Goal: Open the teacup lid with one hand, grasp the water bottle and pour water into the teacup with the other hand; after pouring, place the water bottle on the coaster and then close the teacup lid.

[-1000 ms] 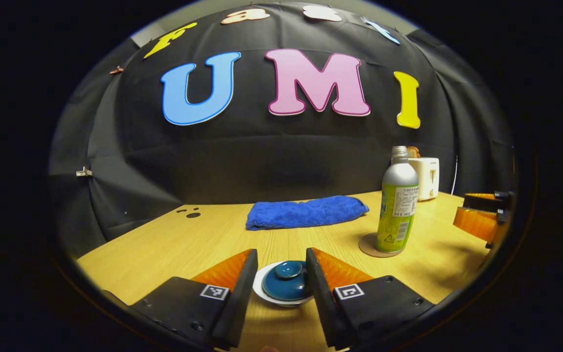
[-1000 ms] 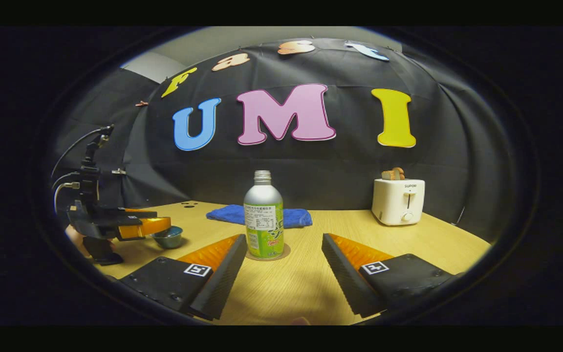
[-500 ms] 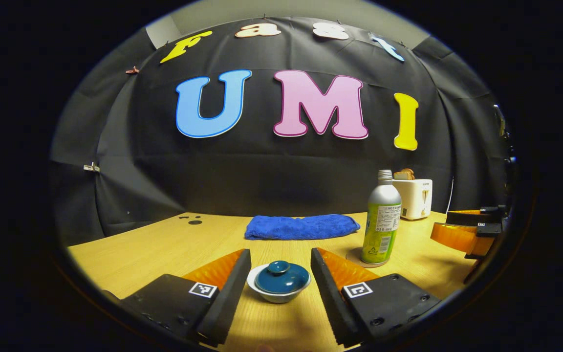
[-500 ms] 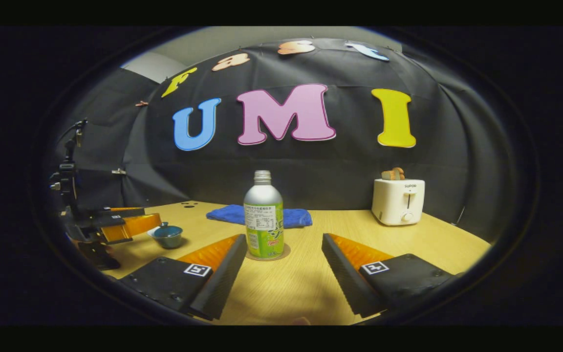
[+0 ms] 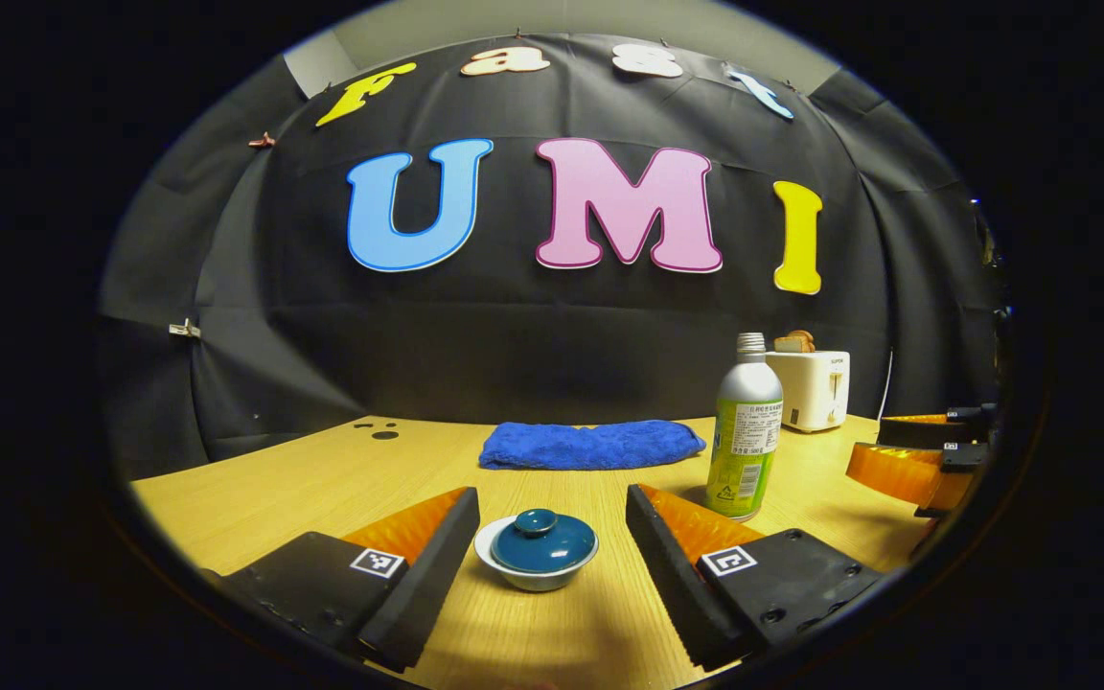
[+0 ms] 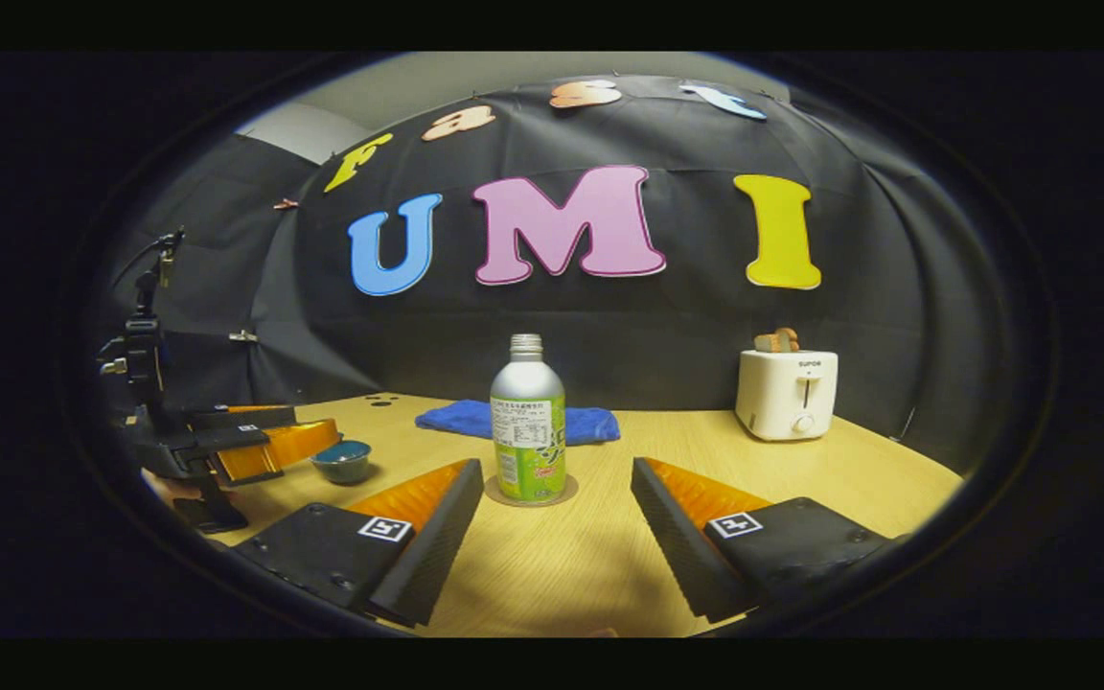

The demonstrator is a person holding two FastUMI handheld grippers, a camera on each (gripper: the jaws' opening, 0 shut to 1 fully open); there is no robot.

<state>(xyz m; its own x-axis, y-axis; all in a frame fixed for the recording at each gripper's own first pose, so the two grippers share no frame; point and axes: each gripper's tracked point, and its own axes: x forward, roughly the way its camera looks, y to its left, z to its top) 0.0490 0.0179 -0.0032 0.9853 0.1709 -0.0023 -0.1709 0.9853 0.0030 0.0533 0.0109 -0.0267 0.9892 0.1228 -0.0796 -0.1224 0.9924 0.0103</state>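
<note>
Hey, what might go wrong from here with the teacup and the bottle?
The open left claw stands back from the lid, whose knob is small and rounded, so a pinch may slip. The water bottle is tall and slim on its coaster; the open right claw might tip it when closing in, and its cap appears off.

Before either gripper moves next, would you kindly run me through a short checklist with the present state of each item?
1. Teacup lid seated on the teacup: ok.
2. Left gripper open, teacup between its fingers, untouched: ok.
3. Water bottle upright on the coaster: ok.
4. Right gripper open, facing the bottle, not yet around it: ok.
5. Bottle cap off: appears so, threads bare.
6. Water level in bottle: cannot tell.
</note>
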